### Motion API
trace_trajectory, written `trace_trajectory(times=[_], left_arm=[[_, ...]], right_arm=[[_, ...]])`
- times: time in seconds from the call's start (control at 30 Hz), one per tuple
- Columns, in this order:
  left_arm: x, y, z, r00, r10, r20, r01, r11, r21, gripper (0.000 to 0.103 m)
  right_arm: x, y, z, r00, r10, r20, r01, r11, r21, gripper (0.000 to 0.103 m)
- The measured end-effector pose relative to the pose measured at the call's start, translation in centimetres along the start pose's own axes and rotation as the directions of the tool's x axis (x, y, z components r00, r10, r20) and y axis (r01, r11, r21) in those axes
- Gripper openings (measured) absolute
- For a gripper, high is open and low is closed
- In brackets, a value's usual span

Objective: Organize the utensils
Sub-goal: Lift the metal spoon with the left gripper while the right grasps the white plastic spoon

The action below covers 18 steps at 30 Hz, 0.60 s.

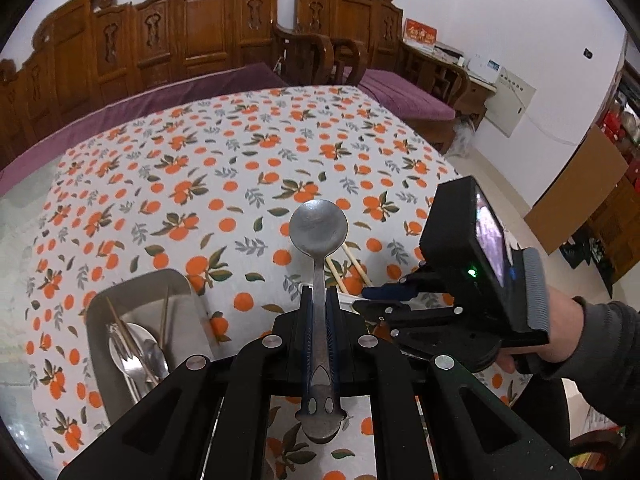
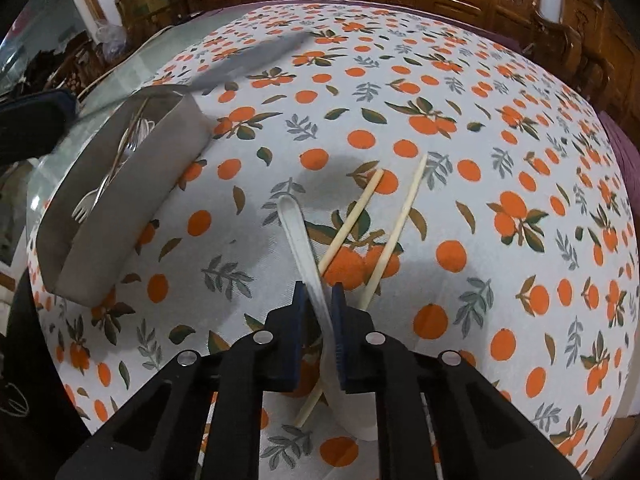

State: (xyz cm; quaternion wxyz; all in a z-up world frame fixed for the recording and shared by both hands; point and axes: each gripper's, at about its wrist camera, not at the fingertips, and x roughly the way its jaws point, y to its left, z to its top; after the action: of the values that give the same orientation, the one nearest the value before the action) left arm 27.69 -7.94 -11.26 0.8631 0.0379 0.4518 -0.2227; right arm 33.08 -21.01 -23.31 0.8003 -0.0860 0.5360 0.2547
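Orange-print tablecloth (image 2: 500, 128) under everything, carved wooden benches behind. Left gripper (image 1: 320, 300) clamped tight on metal spoon (image 1: 319, 232), bowl forward, lifted clear of cloth; steel tray (image 1: 188, 304) with forks just to its left. Right gripper (image 2: 320, 300) nearly closed around white spoon (image 2: 298, 236) lying on cloth, beside two pale chopsticks (image 2: 400, 220). Best: grip the handle squarely, lift without snagging chopsticks, carry over tray rim.

both wrist views look steeply down, sharing the metal tray (image 1: 188, 292).
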Motion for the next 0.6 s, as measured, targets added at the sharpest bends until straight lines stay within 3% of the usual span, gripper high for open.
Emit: trace_trajectory(times=[0.2,0.6], left_arm=[[-1.8,0.3,-0.4,1.0,0.018,0.024,-0.018,1.0,-0.008,0.006],[-5.2,2.6,-2.1,0.996,0.07,0.061,-0.067,0.996,-0.057,0.006]], right_arm=[[-0.4,0.0,-0.5,1.0,0.021,0.009,-0.021,0.999,0.041,0.009],[-5.0,1.5,-0.7,0.989,0.034,0.145,-0.049,0.993,0.104,0.009]])
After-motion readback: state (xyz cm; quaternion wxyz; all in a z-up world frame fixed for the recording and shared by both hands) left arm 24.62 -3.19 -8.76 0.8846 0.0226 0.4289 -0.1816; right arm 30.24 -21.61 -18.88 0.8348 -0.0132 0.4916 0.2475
